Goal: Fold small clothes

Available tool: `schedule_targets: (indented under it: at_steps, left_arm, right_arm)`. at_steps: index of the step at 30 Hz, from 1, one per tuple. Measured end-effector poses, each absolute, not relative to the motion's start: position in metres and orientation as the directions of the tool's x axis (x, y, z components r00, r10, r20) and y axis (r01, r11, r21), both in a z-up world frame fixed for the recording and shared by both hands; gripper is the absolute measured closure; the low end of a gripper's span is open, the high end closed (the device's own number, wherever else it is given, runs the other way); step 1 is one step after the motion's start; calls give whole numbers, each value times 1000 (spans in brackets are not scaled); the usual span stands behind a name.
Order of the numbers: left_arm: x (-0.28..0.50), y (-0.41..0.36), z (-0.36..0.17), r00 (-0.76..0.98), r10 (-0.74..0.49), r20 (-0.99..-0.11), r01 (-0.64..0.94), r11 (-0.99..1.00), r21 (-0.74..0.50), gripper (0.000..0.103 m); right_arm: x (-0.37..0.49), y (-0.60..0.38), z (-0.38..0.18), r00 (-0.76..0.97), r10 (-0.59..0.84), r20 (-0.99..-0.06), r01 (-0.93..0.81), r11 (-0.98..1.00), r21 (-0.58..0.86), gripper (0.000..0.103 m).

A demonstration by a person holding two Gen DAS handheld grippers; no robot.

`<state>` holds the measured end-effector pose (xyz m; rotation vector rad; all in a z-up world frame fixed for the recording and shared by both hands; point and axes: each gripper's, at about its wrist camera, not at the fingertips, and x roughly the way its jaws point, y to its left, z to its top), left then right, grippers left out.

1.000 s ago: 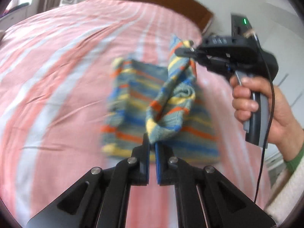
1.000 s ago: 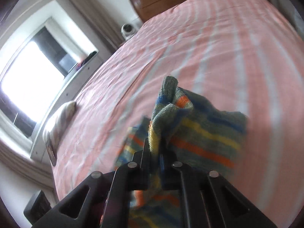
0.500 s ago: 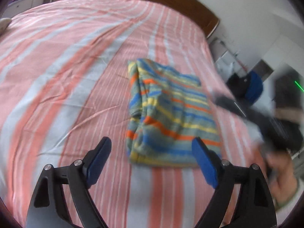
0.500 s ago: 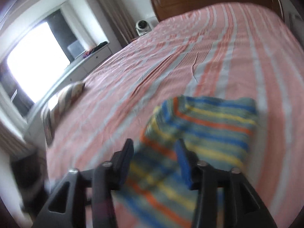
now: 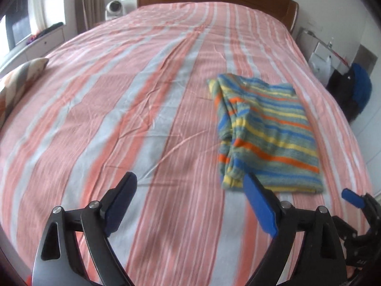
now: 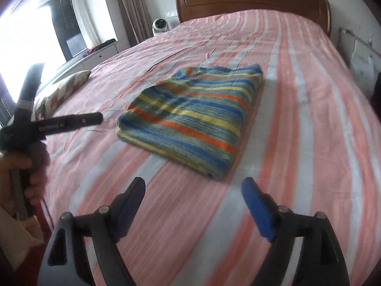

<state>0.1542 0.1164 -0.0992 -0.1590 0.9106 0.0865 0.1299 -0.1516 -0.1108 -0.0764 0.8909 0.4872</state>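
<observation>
A small knitted garment with blue, yellow and orange stripes lies folded flat on the pink striped bed. It also shows in the right wrist view, ahead of the fingers. My left gripper is open and empty, held above the bed to the left of the garment. My right gripper is open and empty, a short way in front of the garment's near edge. The left gripper also shows in the right wrist view, side on, held in a hand at the left.
A wooden headboard closes the far end of the bed. A patterned pillow lies at the bed's left edge. A white fan and a window sill stand at the back left. Bags and a blue item sit at the right of the bed.
Both grippers let go of the garment's sleeve and opened. The sleeve now lies on the folded garment. Both grippers have pulled back towards the bed's near end.
</observation>
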Motion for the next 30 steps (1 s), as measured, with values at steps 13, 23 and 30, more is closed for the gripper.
schedule_targets:
  at_steps: [13,23,30]
  left_arm:
    - [195,124,-104,571,-250,-782,18,956,-293,11]
    - [331,111,-143,400,-268,-877,4,957,-290,7]
    - [348,86,-158,426,-92,-900,81,995,-64,22]
  right_arm:
    - [146,-183,-119,533,385,-754,-374,906,199,21]
    - [287,-229,-140,485,539,-689,-164,829,534,21]
    - [335,-146,-169,425,473,-772,-261,880,396,60]
